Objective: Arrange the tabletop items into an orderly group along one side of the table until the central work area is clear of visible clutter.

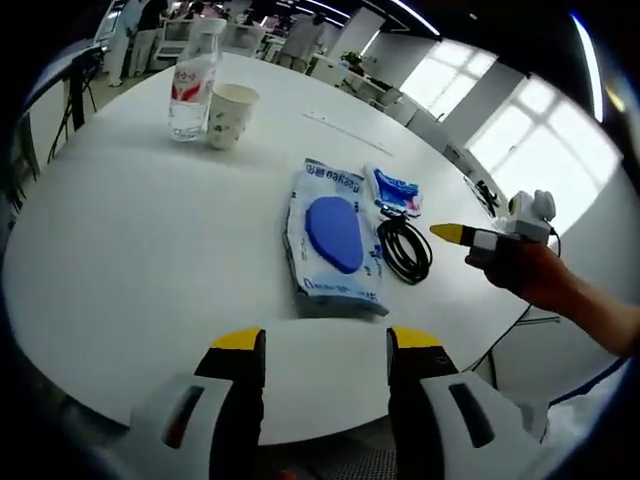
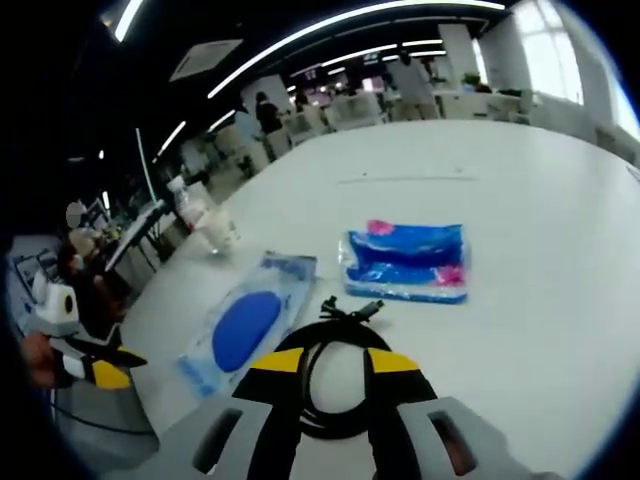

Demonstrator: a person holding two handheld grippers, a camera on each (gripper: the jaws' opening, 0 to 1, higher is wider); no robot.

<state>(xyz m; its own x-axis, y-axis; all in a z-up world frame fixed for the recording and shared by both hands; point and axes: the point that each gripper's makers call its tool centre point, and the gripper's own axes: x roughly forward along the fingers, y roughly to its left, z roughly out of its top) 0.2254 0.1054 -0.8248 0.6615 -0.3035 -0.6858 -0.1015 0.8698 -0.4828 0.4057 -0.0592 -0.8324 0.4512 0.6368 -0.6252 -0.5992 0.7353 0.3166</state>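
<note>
- Lying near one edge of the white table [image 1: 130, 250], the wet-wipes pack [image 1: 333, 238] with its blue lid sits touching a coiled black cable [image 1: 405, 250] and just beside a small blue packet [image 1: 396, 190].
- A water bottle [image 1: 193, 88] and paper cup [image 1: 231, 115] stand together, touching, toward the far edge.
- The left gripper [image 1: 326, 358] hovers at the near edge, jaws parted, holding nothing.
- The right gripper [image 2: 335, 362] has its jaws spread, straddling the cable coil without clamping it.
</note>
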